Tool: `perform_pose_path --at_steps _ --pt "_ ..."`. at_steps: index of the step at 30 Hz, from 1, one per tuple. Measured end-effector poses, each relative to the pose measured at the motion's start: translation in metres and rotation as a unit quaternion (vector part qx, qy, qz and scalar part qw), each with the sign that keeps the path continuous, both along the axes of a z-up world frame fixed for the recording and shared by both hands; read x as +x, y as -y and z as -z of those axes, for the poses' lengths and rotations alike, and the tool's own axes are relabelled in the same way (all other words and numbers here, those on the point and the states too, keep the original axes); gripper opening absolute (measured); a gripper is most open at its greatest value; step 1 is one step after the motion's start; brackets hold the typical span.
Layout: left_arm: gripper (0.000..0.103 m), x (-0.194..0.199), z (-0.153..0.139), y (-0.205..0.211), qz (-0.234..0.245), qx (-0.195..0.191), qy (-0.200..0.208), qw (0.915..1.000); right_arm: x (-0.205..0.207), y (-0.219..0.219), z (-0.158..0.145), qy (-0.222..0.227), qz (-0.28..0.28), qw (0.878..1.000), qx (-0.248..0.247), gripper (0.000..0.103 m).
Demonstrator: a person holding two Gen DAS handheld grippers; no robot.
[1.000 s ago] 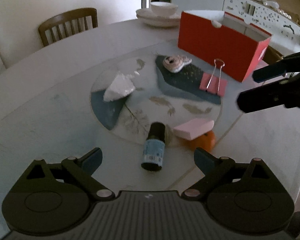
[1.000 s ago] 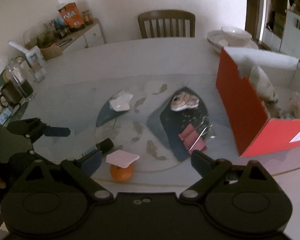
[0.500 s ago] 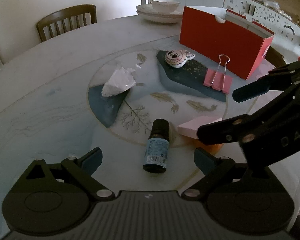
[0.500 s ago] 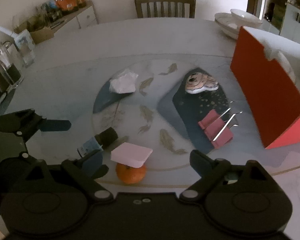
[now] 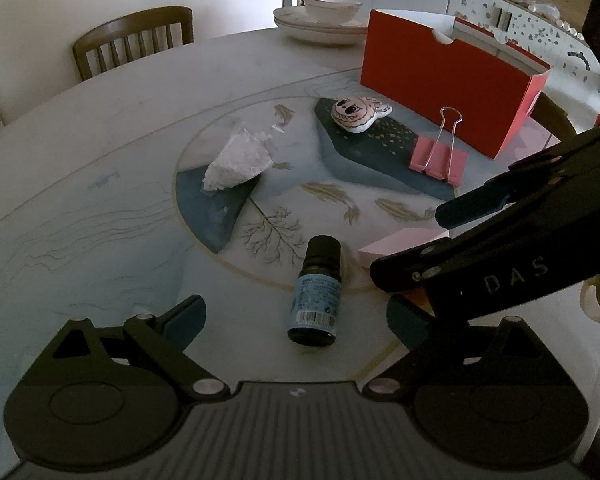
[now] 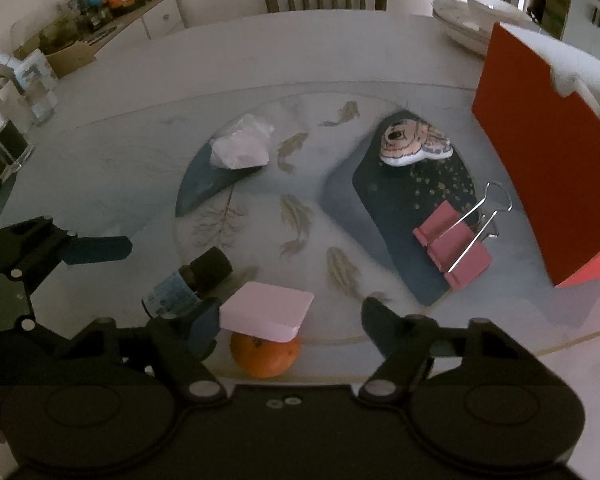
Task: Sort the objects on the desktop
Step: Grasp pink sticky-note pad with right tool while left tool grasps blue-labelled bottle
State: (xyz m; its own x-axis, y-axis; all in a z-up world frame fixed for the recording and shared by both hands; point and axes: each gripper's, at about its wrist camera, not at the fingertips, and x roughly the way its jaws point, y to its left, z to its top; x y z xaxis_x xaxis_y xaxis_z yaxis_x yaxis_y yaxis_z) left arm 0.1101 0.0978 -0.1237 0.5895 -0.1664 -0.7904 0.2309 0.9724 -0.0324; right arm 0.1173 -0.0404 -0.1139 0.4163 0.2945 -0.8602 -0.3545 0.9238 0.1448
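Left claw [image 5: 296, 318], jaws apart and narrowing, straddles the small bottle [image 5: 316, 292] lying on the table: smooth, rollable, best pinched across its label. Right claw [image 6: 290, 318] is closing around the pink pad [image 6: 268, 312] perched on the orange [image 6: 266, 354]: light, stiff-edged, easily toppled.

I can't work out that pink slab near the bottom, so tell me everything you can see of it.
The pink block is a flat, matte slab with rounded corners, pale pink on top and a little darker on its edges; it could be an eraser or a pad, I cannot tell. It rests tilted on top of an orange, near the dark bottle that lies on its side. It sits between the fingers of the right gripper, whose jaws are closing; one finger looks right beside it, touching or not I cannot tell.
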Motion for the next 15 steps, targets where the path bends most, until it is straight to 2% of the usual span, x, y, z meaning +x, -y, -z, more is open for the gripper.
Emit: perform_pose_path --at_steps 1,5,15 --pt "0.091 -0.0002 0.0 -0.0001 0.001 -0.002 -0.001 1.0 0.0004 0.0005 0.0005 -0.002 0.001 1.0 0.001 0.073" --pt "0.073 -0.0002 0.0 -0.0007 0.002 -0.004 -0.003 1.0 0.0024 0.0012 0.0015 -0.005 0.003 1.0 0.003 0.066" --pt "0.045 0.0008 -0.0026 -0.0014 -0.003 -0.01 -0.005 0.9999 0.0056 0.0023 0.0019 -0.011 0.004 1.0 0.015 0.053"
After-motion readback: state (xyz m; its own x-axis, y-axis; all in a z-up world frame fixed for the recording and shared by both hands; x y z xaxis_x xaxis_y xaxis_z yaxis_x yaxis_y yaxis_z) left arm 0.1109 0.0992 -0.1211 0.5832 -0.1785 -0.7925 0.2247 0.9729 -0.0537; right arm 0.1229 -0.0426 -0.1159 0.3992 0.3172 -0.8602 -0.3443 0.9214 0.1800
